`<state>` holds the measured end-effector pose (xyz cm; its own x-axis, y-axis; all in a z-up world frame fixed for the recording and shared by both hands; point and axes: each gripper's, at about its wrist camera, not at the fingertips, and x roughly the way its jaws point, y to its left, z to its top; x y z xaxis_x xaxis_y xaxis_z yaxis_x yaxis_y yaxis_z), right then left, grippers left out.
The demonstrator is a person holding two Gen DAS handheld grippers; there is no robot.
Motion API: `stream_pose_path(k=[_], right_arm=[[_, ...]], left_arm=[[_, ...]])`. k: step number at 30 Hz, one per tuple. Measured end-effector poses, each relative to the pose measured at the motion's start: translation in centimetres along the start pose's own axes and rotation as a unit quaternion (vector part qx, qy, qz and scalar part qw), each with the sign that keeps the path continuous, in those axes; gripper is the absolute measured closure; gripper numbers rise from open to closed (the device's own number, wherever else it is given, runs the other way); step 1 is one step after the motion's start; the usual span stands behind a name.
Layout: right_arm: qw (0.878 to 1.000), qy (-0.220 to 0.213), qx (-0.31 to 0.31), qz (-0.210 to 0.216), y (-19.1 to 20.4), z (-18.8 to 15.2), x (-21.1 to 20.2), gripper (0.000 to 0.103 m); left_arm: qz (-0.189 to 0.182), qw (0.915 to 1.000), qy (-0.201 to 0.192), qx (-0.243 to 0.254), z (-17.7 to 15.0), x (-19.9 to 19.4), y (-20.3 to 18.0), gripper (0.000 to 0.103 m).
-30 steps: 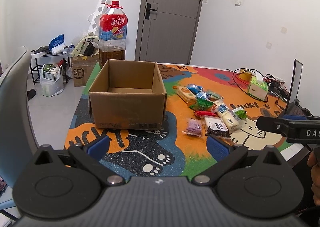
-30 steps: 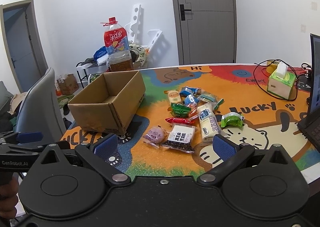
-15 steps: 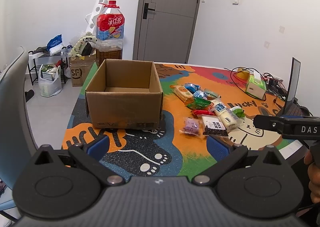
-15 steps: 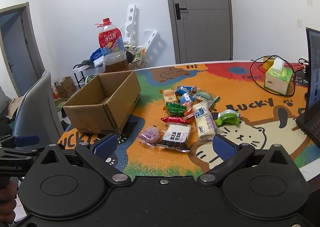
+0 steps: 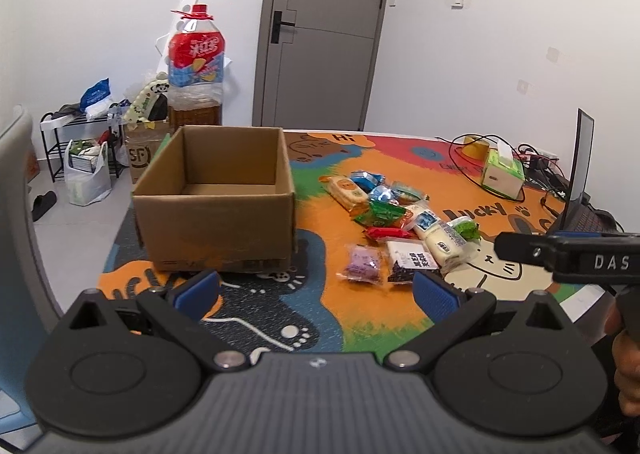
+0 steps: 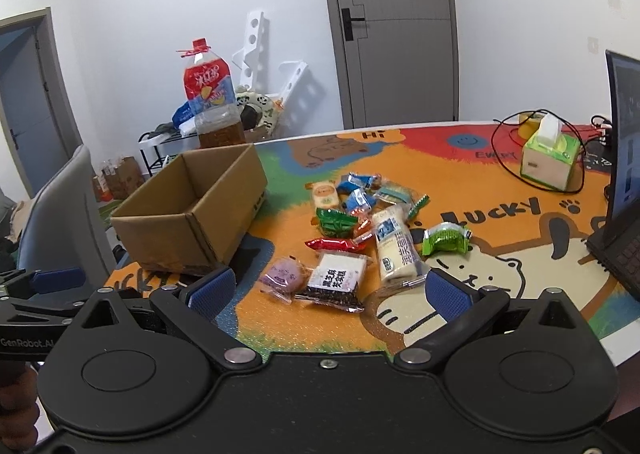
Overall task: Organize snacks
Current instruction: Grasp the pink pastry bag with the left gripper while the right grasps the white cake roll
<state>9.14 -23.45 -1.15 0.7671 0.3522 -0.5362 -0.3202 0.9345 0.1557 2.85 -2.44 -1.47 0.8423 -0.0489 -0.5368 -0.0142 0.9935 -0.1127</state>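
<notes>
Cardboard boxes: one, the open cardboard box (image 6: 188, 214) on the mat, top flaps up.
Snack packets: about eleven in the pile, some overlap so the count is loose.
Purple packets: one, the purple snack (image 6: 285, 277).
Black-and-white packets: one, the black-label packet (image 6: 336, 282).
Long cream packets: one, the cream roll (image 6: 394, 250).
Red packets: one, the red stick (image 6: 332, 244).
Green packets: two, green wrapper (image 6: 335, 220) and green pouch (image 6: 446, 240).
Blue packets: two or three, blue wrappers (image 6: 357, 190).
Tissue boxes: one, tissue box (image 6: 550, 158).
Big bottles: one, oil bottle (image 6: 212, 102).
</notes>
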Motion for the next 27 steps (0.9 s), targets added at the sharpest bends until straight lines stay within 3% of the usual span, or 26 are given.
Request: stream_pose_path(k=[12,18,22,27], right_arm=[[1.0,-0.01,0.018,-0.01,-2.2,-1.5,2.9,0.004],[0.999,0.011,0.041,-0.021,-4.0,-2.2,5.5,0.022],[0.998,0.013,0.046,-0.028,-4.7,-2.5,6.8,0.025],[0.997,0.017,0.061,-0.033,-5.9,-2.4,8.4,0.029]], left_arm=[[-0.042,0.9989,-0.007,-0.019,-1.0,4.9,-1.3,0.004],[-0.049,0.9984,-0.007,-0.026,-0.9,7.7,-2.0,0.019],[-0.044,0.9985,0.0,-0.034,-0.9,9.8,-2.1,0.035],[-0.039,0.9986,0.006,-0.035,-1.0,12.3,-2.6,0.04]])
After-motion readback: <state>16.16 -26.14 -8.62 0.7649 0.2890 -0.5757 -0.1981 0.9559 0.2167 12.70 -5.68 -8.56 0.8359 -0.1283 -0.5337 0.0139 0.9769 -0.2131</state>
